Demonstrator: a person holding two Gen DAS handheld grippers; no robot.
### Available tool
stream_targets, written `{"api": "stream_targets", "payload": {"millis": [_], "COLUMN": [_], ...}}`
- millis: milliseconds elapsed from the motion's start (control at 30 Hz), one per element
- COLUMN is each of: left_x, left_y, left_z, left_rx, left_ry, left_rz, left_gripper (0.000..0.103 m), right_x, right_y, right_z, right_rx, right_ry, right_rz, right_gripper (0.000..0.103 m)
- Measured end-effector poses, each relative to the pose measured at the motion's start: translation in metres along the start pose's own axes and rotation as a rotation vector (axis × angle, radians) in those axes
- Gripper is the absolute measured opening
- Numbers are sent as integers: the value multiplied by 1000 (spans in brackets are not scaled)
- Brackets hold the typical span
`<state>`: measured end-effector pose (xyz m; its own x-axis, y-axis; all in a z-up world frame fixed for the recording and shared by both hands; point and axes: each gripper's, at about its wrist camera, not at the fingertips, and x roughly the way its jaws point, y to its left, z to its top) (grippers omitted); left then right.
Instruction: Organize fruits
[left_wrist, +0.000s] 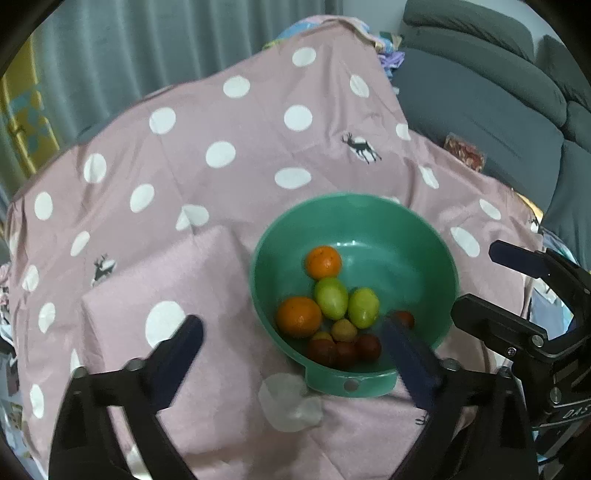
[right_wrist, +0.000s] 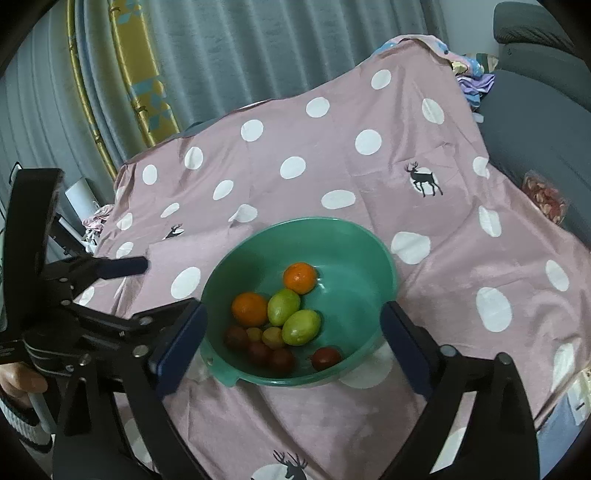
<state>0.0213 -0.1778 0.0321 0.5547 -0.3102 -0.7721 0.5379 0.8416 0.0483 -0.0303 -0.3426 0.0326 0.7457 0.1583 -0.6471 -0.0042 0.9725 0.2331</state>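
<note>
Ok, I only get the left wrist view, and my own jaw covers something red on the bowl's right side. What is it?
Observer: The right wrist view shows one dark red fruit lying alone in the green bowl, apart from the cluster of other fruit.
Operator: Can you see who's holding this tool?
Observer: Only a hand at that view's left edge, under the left gripper, with a striped cuff below it.
Operator: And the other tool, from its own camera?
Observer: The right gripper has its jaws wide open with nothing clamped. The bowl's near rim shows between them.
</note>
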Motion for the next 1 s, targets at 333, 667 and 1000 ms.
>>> {"api": "stream_targets", "payload": {"millis": [333,667,1000], "left_x": [-27,-43,-50], "left_y": [-2,-8,-1], "left_z": [-1,-3,-3], "left_rx": [14,14,-54], "left_ry": [-55,-50,-44], "left_rz": [19,15,-8], "left_gripper": [101,102,102], "right_x": [-19,-38,-53], "right_y": [8,14,21], "right_z": [4,10,15], "right_rx": [-25,-47,-88], "right_ry": [-25,-55,-63], "right_rz": [-25,-35,-42], "right_gripper": [101,102,102]}}
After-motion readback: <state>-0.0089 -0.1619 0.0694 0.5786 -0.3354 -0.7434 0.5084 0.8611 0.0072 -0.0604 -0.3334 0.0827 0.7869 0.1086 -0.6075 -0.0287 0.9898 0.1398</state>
